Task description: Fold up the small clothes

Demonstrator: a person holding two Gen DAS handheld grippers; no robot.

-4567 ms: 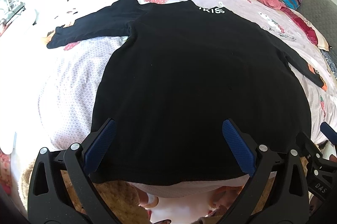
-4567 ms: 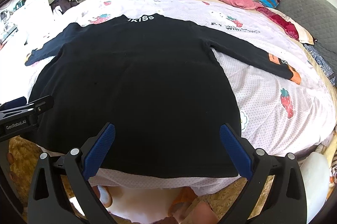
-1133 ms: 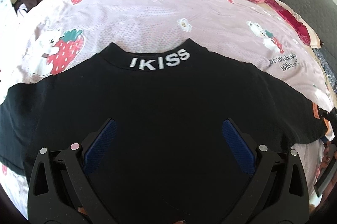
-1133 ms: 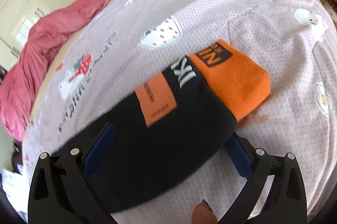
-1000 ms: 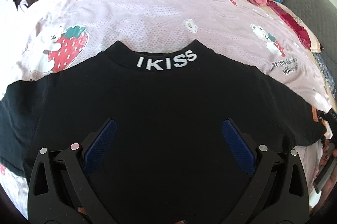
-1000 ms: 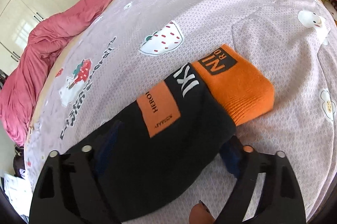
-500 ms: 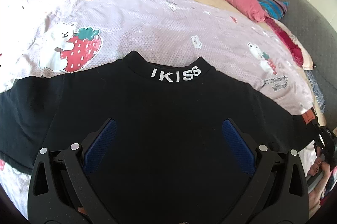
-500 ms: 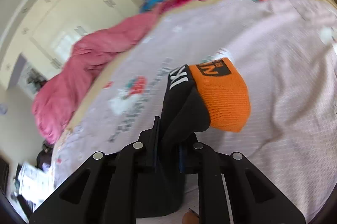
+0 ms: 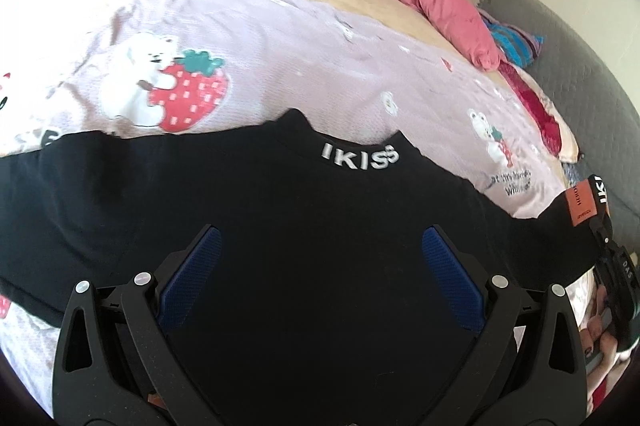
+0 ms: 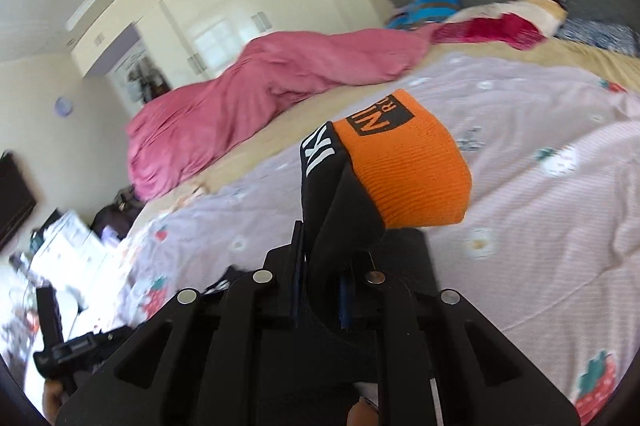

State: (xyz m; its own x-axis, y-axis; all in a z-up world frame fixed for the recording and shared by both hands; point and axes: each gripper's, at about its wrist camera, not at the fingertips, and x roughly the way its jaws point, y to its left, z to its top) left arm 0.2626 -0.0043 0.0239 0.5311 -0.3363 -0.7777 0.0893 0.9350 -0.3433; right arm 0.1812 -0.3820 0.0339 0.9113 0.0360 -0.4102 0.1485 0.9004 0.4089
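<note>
Black sweater (image 9: 304, 226) lies flat on the bed (image 9: 280, 58); right gripper (image 10: 322, 290) jaws clamp its orange-cuffed sleeve (image 10: 404, 166), left gripper (image 9: 320, 278) jaws spread wide above it.

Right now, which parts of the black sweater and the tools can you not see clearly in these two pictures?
- Sweater hem: left wrist view, cut off behind the left tool.
- Left sleeve end: cut off by that view's left edge.
- Right tool pads: right wrist view, hidden by the pinched sleeve.
- Orange cuff lettering: folded, partly unreadable.
</note>
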